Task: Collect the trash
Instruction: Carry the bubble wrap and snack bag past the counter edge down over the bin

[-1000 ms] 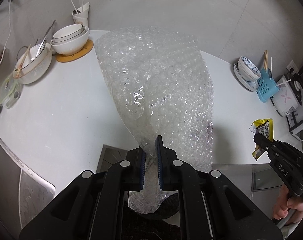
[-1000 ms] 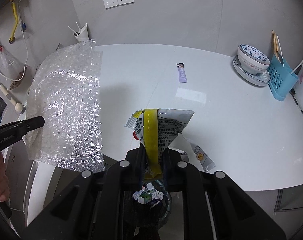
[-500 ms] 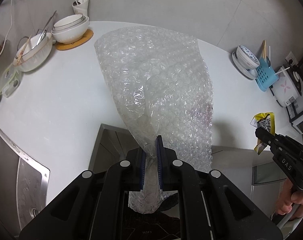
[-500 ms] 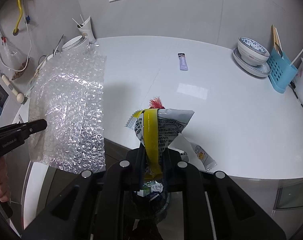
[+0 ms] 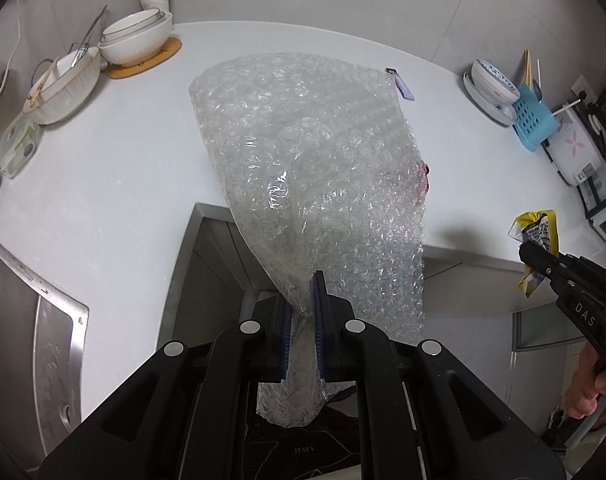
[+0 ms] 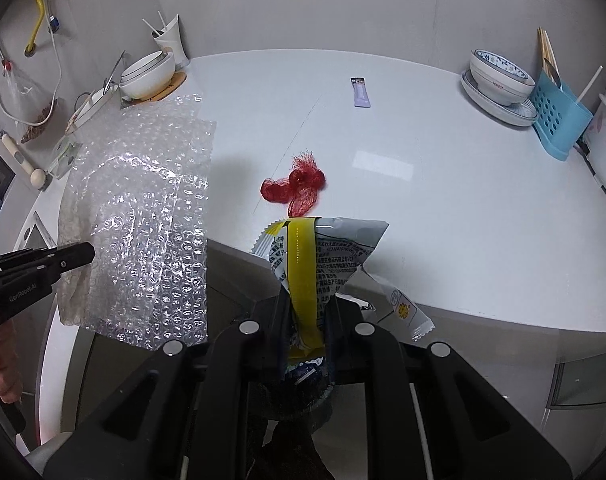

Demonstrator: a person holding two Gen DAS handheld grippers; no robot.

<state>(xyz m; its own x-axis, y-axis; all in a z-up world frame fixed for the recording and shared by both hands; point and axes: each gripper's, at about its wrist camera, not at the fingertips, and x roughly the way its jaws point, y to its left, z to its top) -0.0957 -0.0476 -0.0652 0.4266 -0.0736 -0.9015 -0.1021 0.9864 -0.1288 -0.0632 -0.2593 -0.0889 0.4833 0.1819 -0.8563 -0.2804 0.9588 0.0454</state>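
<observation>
A sheet of bubble wrap (image 5: pixel 315 184) hangs pinched in the left gripper (image 5: pixel 303 312), past the counter (image 5: pixel 103 168) edge; the right gripper (image 6: pixel 307 312) is clamped on a snack wrapper (image 6: pixel 323 256), above what looks like a bin below; a red net (image 6: pixel 297 186), a purple sachet (image 6: pixel 360 93) and another wrapper (image 6: pixel 403 308) lie uncollected on the counter; the wide, light sheet may catch the bin rim and spill out on release
</observation>
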